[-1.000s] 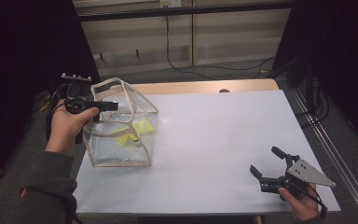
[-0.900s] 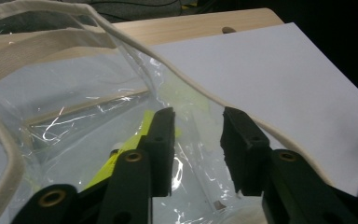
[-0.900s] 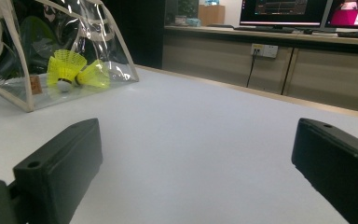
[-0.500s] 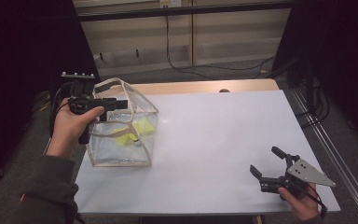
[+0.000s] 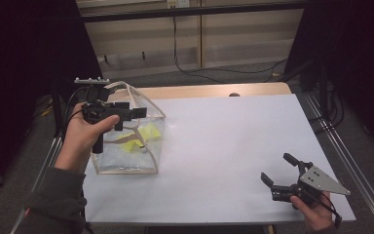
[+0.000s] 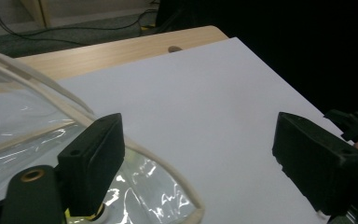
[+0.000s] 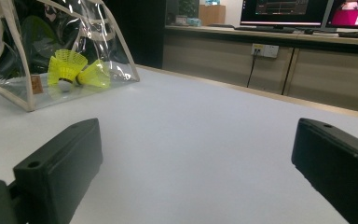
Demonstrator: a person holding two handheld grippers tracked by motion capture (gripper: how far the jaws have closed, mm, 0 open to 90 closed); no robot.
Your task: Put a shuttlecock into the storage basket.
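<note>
1. Left tongs (image 5: pixel 139 113) hung over the top rim of the clear bag (image 5: pixel 126 141); their jaws had just been opening and stood spread, with nothing pinched between them.
2. Seen from the left gripper view, the bag's pale trim (image 6: pixel 135 154) ran just beside one jaw.
3. Right tongs (image 5: pixel 278 170) rested low at the near right corner of the white tabletop (image 5: pixel 224 146), jaws spread wide and empty, well apart from the bag.
4. That bag stood upright at the tabletop's left side.
5. Two yellow shuttlecocks (image 7: pixel 74 69) lay inside it on the bottom.
</note>
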